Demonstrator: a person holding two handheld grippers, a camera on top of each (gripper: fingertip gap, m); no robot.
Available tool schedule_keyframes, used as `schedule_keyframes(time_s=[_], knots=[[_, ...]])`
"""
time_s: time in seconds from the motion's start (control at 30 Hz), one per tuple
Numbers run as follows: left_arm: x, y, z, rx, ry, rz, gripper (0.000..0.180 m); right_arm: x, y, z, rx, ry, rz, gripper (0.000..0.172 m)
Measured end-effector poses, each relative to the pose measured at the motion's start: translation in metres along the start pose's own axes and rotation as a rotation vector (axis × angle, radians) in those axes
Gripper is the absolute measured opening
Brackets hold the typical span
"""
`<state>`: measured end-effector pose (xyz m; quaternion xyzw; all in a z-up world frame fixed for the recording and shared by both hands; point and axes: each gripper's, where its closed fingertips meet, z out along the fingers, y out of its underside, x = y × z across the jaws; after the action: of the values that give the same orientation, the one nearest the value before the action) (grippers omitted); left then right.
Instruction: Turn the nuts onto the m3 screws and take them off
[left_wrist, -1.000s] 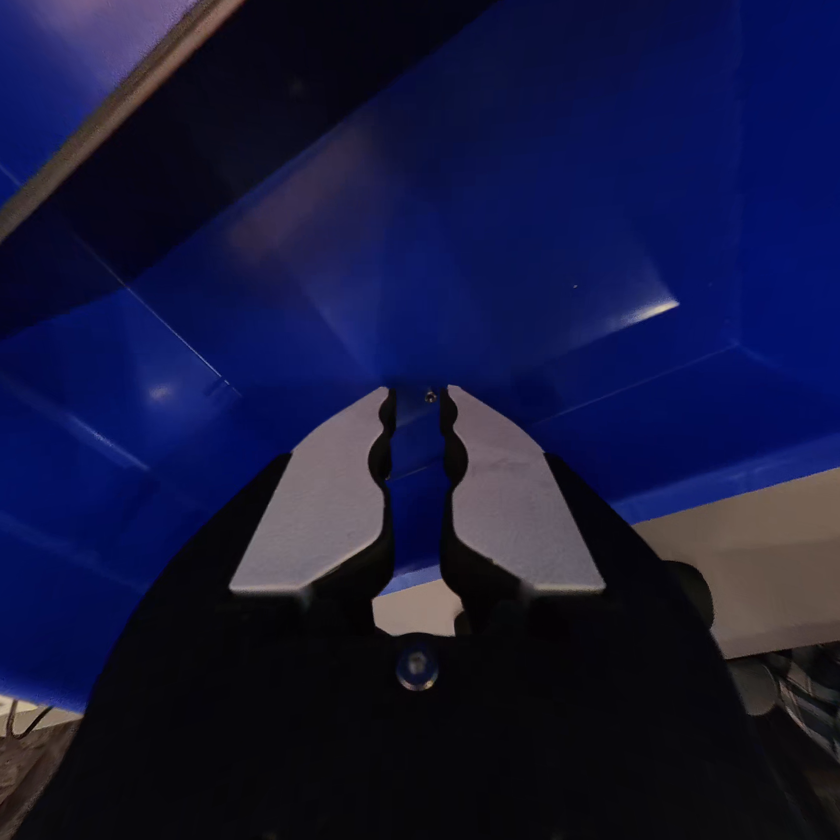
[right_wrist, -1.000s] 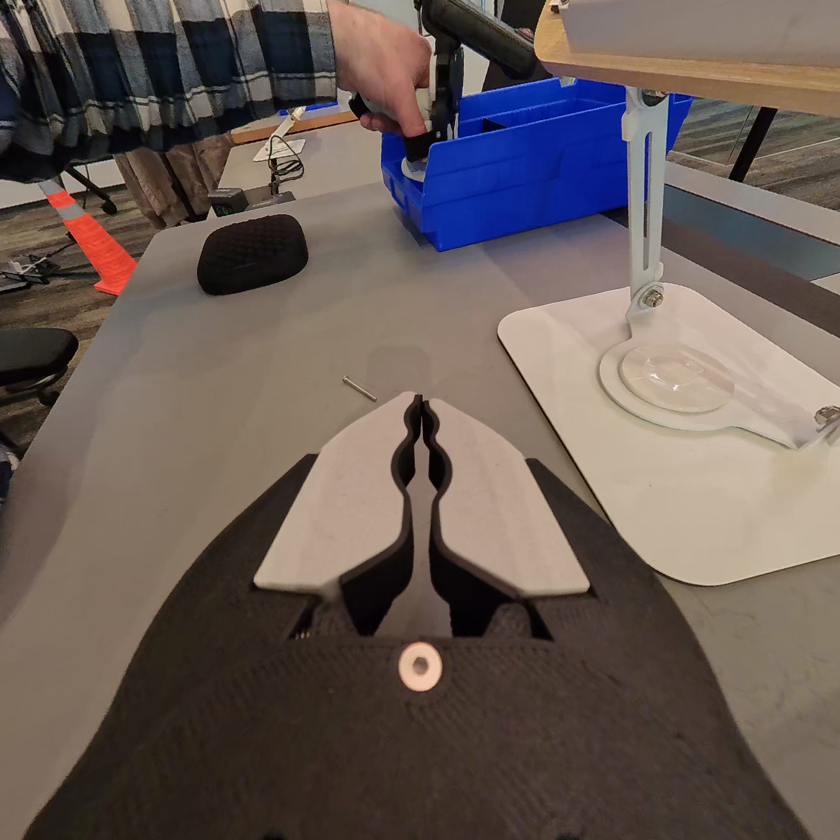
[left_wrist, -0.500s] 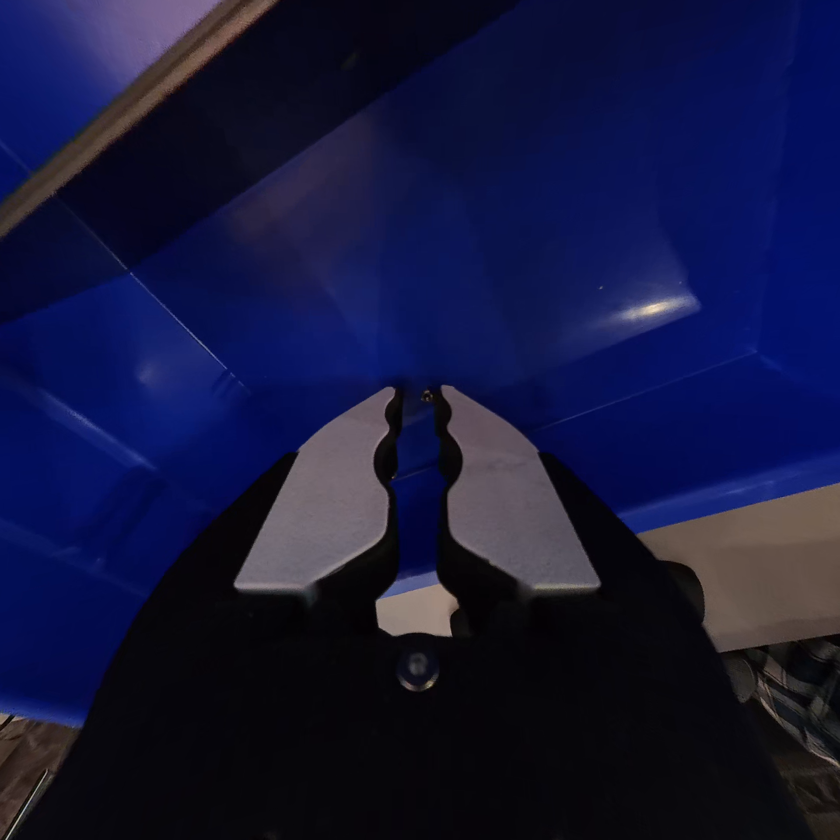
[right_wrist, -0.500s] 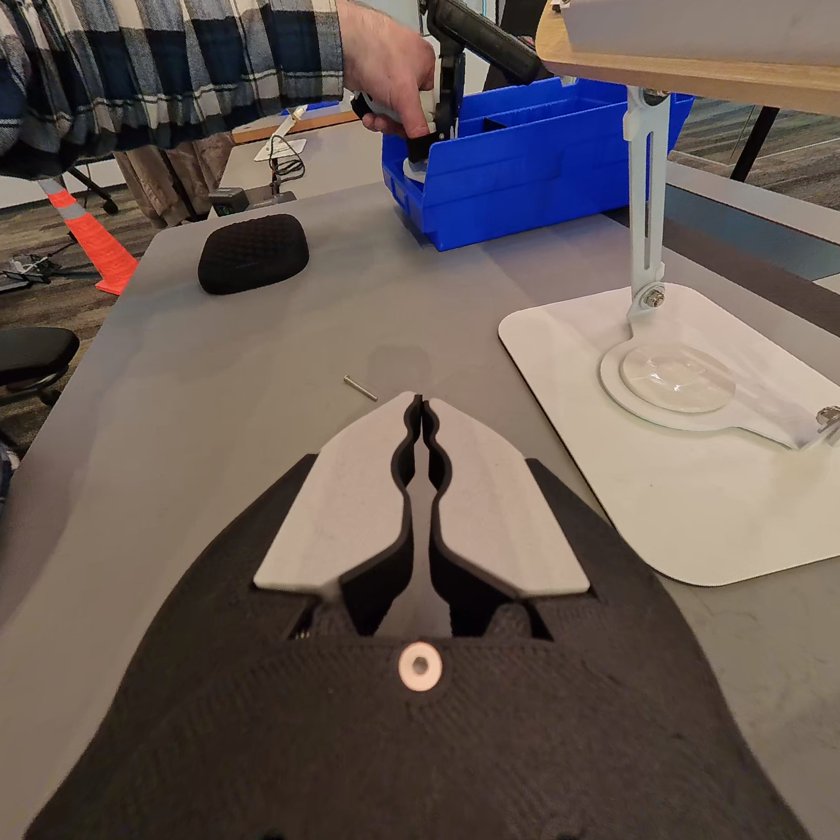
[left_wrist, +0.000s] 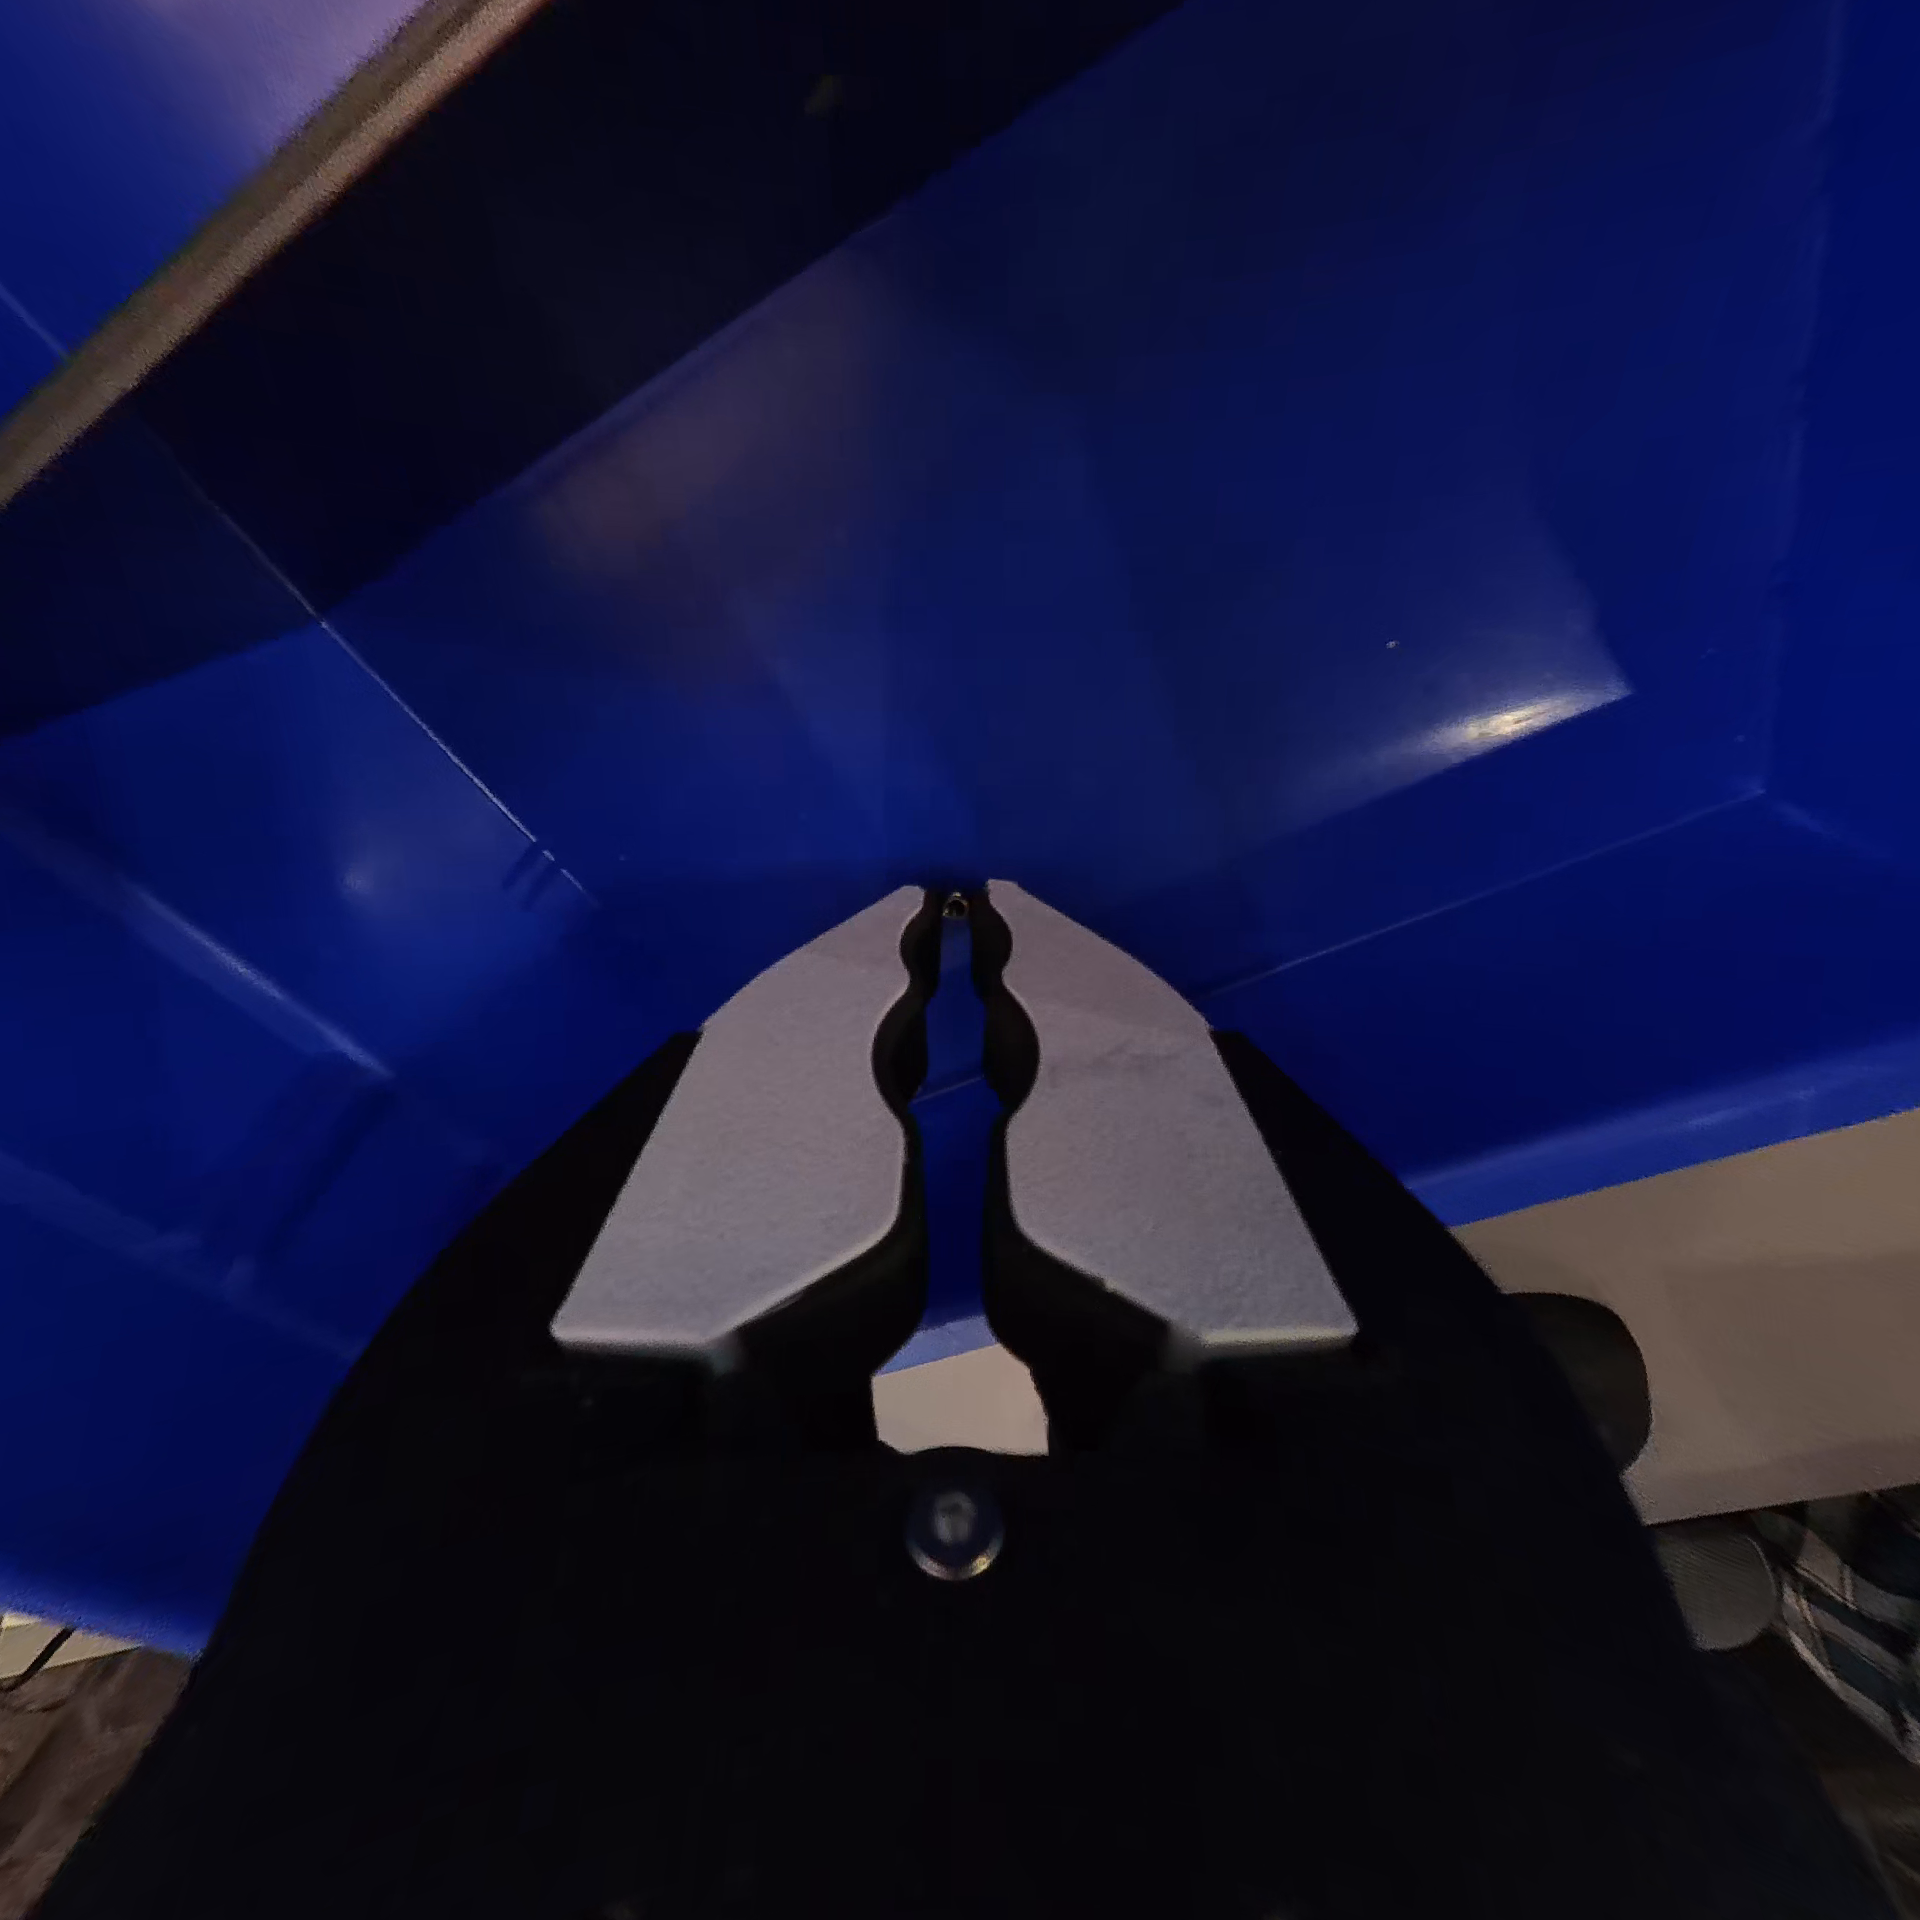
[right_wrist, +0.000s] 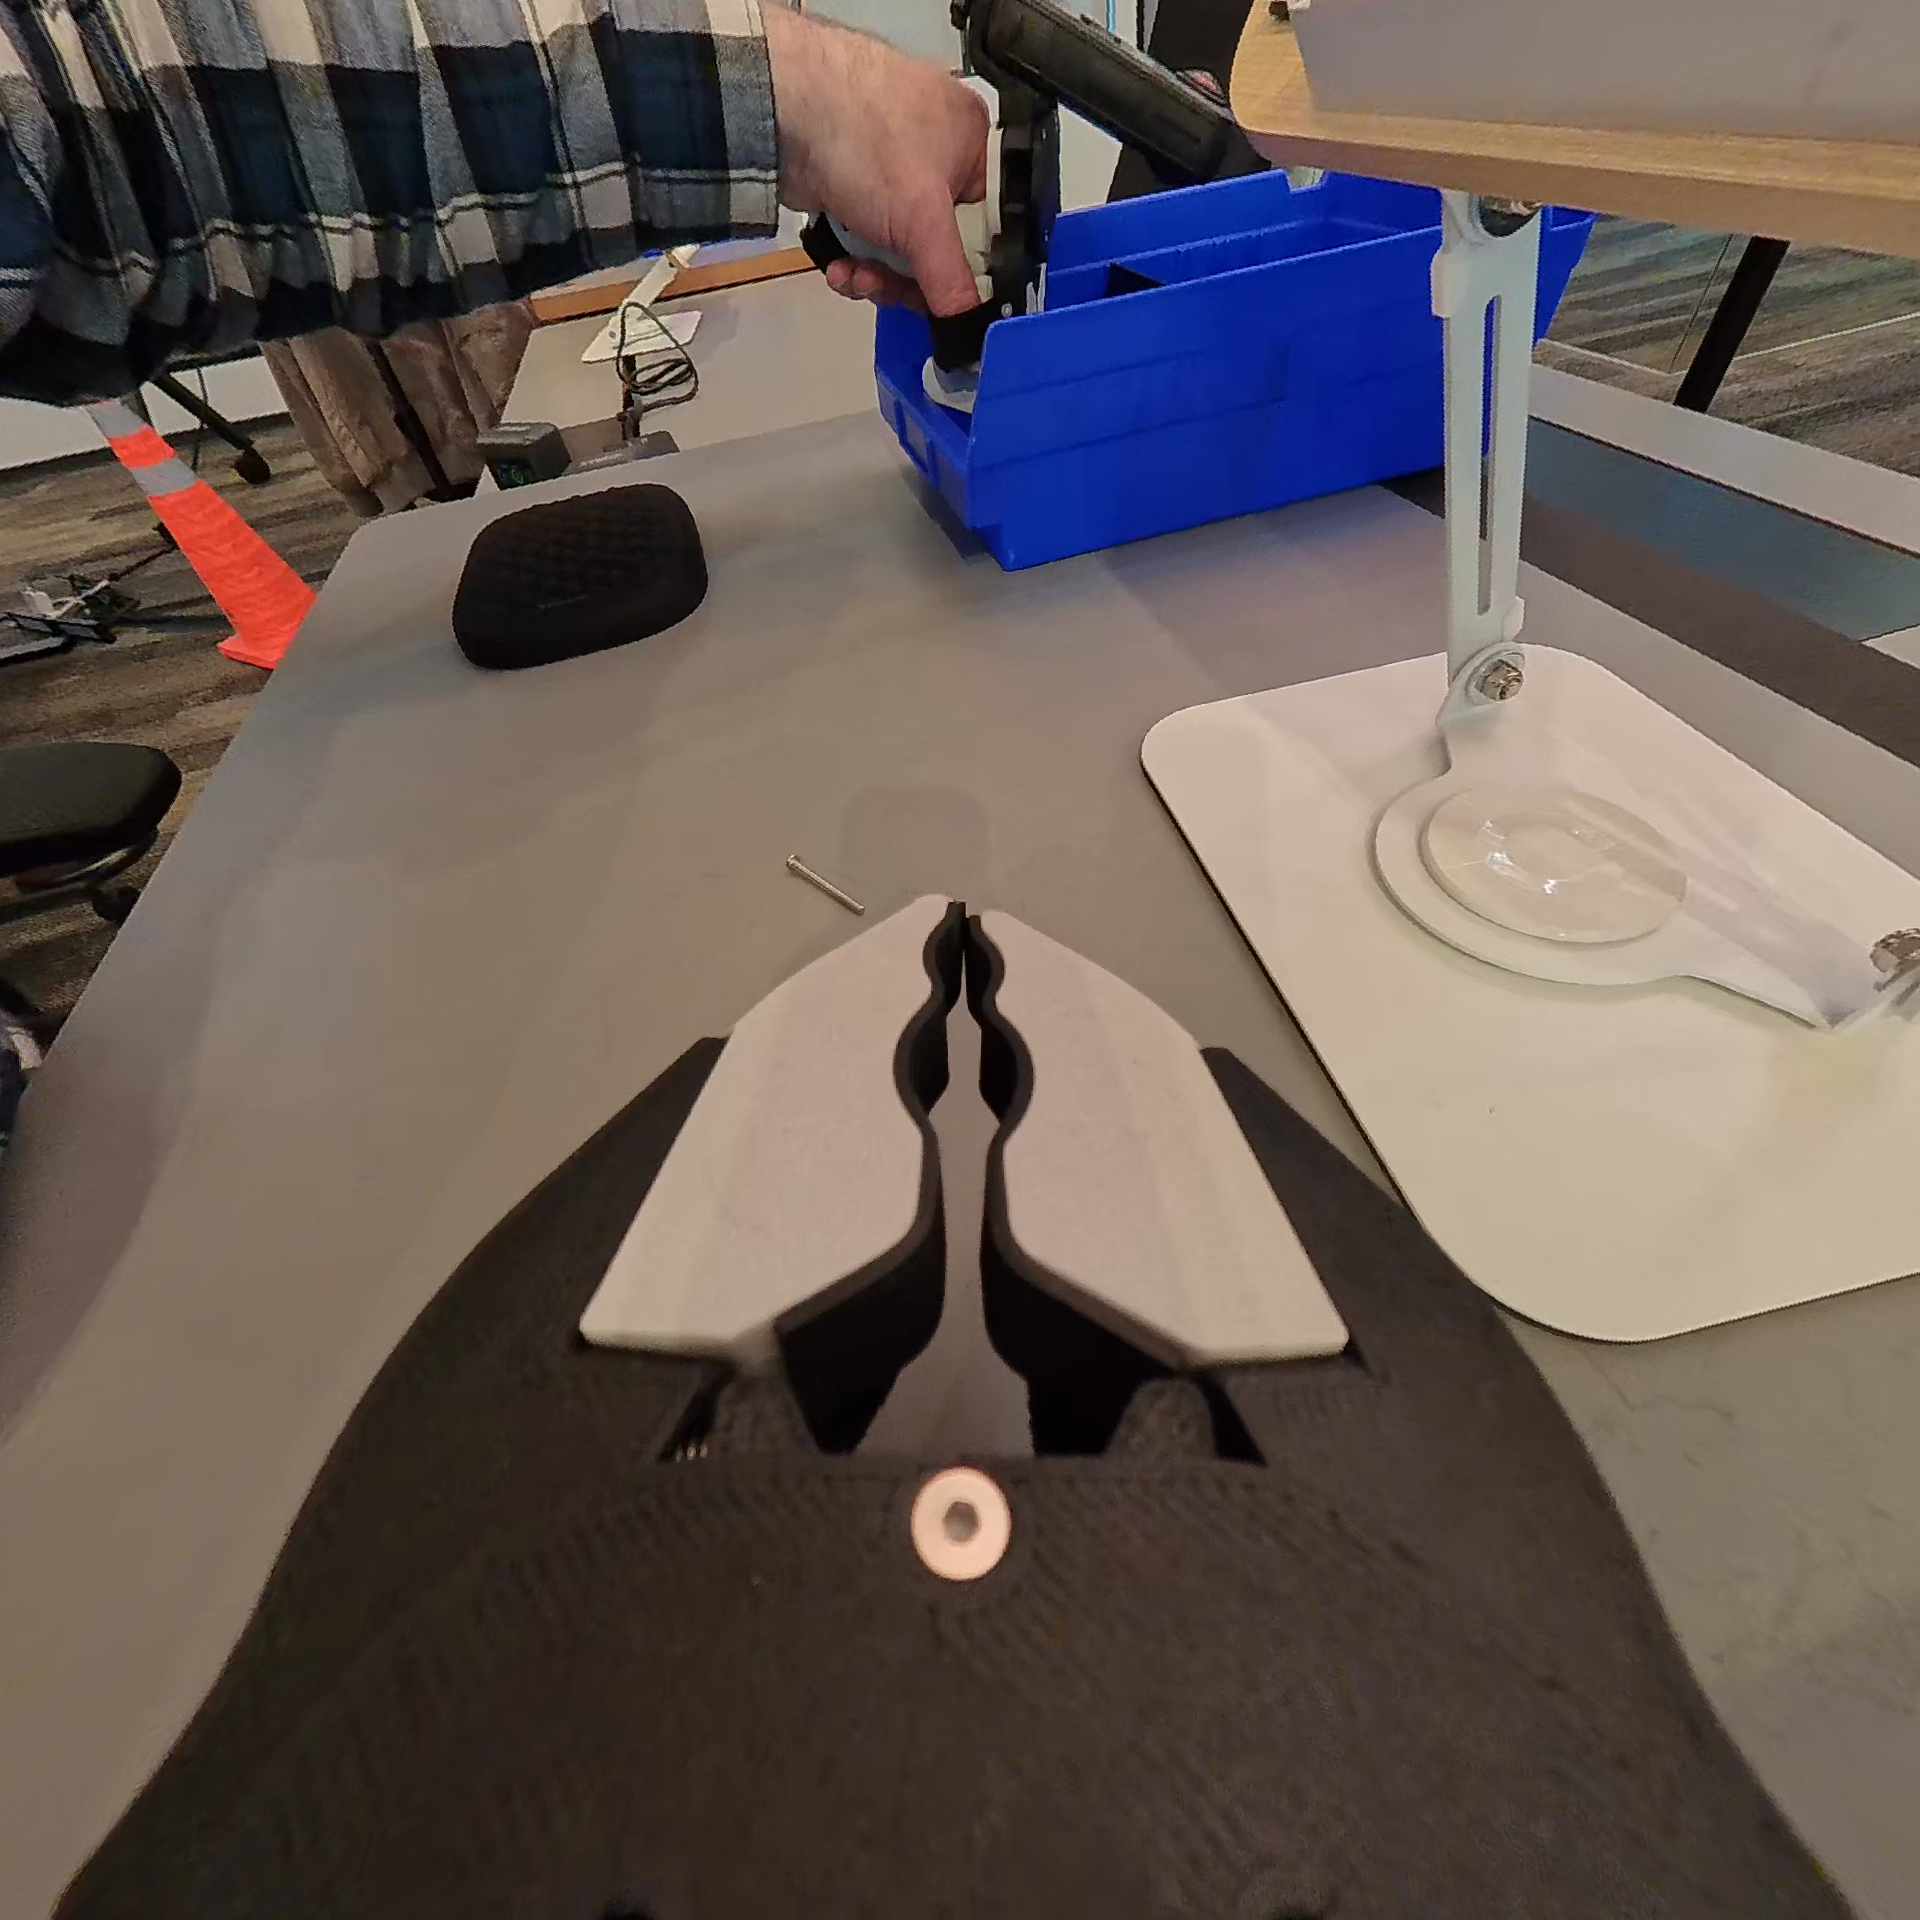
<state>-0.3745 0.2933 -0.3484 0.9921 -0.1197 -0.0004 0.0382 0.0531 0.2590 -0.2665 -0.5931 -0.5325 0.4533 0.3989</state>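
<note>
Grey table (right_wrist: 623, 987) bears a loose screw (right_wrist: 824, 885); right tool (right_wrist: 958, 914) pinched shut bare, left tool (left_wrist: 954, 902) nips a small metal piece (left_wrist: 952, 907).

place: office-style workshop | evidence: grey desk (right_wrist: 520, 935), blue parts bin (right_wrist: 1195, 416) far ahead of gripper, office chair (right_wrist: 73, 800) left, carpet floor, orange cone (right_wrist: 208, 530)

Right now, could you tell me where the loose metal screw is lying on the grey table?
In the right wrist view, the screw lies on the grey table, just ahead-left of the right gripper, between the black pad and white base plate.
</note>
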Motion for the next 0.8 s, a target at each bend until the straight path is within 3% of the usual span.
schedule_keyframes(time_s=[0.5,0.8], knots=[[-0.005,-0.003,-0.013,0.062,-0.012,0.014,0.005,-0.001,0.001,0.001,-0.005,-0.005,0.002,0.0],[0.025,-0.001,-0.049,0.163,0.031,0.069,0.005,-0.001,0.001,0.001,-0.006,-0.005,0.002,0.0]])
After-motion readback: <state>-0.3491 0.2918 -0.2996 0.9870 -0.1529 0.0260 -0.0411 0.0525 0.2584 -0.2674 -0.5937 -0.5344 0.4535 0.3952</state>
